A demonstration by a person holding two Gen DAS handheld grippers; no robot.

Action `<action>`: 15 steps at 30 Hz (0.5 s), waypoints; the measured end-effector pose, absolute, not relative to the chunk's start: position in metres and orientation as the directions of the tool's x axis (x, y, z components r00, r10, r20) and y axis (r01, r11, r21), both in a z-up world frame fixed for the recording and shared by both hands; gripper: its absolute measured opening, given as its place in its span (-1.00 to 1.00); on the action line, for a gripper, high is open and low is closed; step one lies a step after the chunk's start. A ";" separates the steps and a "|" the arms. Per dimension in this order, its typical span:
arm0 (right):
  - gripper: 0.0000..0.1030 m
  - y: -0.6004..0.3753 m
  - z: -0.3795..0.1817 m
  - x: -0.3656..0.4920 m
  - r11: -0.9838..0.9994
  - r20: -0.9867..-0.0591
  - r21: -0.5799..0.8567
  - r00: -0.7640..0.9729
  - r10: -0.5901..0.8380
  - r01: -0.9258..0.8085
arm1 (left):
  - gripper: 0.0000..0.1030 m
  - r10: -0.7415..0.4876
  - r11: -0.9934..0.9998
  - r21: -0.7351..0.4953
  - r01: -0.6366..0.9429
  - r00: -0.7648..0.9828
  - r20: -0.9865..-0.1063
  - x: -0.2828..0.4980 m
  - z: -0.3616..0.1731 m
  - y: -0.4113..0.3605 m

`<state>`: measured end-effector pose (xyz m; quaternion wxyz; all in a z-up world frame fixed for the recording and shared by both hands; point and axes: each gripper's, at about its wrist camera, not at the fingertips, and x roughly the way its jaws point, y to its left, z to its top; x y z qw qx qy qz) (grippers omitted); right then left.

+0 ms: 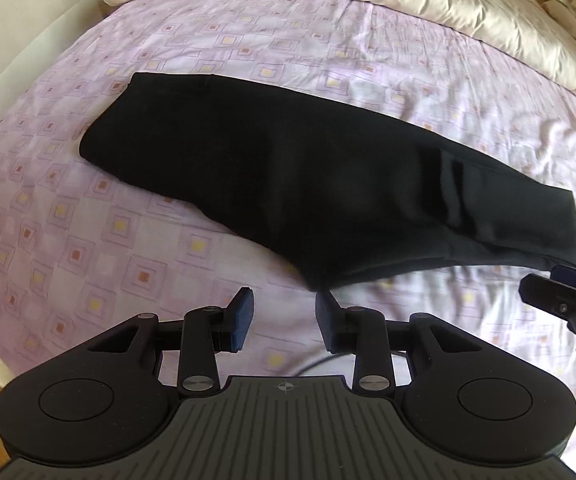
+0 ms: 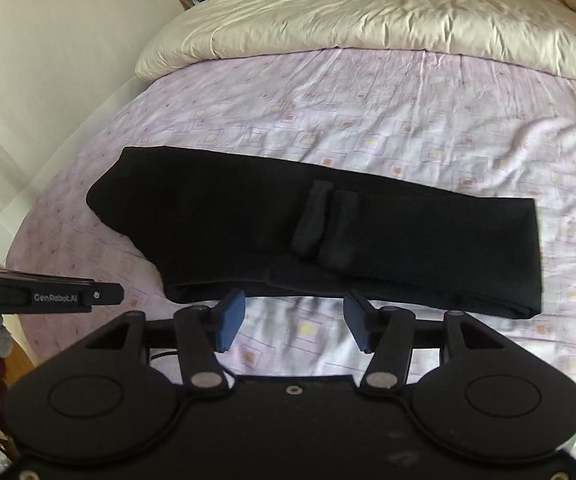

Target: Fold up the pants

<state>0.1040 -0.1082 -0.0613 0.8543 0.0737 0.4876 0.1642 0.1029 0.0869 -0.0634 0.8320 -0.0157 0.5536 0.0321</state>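
A bed covered by a lilac sheet (image 2: 368, 120) printed with small squares, a cream duvet (image 2: 368, 12) bunched at its far end. Black pants (image 2: 247, 232), folded into a long band, lie across the sheet's middle. Near them, the left gripper (image 1: 283, 322) and right gripper (image 2: 294, 320) hover with jaws apart, holding nothing.

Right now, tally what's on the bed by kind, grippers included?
Black pants, folded, flat on the sheet: 1
Cream duvet, bunched at the far end: 1
Lilac patterned sheet: 1
Grippers, left gripper and right gripper, both open and empty: 2
Total: 5
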 end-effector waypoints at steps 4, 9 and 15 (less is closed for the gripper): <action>-0.61 -0.059 -0.071 0.115 0.937 -0.842 0.285 0.415 0.345 -0.201 | -0.35 0.005 0.999 -0.013 -0.041 0.398 -0.918 0.119 -0.067 0.127; -0.87 -0.011 -0.091 0.131 0.950 -0.863 0.282 0.398 0.311 -0.131 | -0.35 -0.026 0.999 -0.010 0.044 0.397 -0.917 0.138 -0.075 0.169; -0.80 0.027 -0.100 0.153 0.963 -0.870 0.252 0.414 0.268 -0.094 | -0.35 -0.052 0.998 -0.039 0.042 0.397 -0.917 0.157 -0.078 0.212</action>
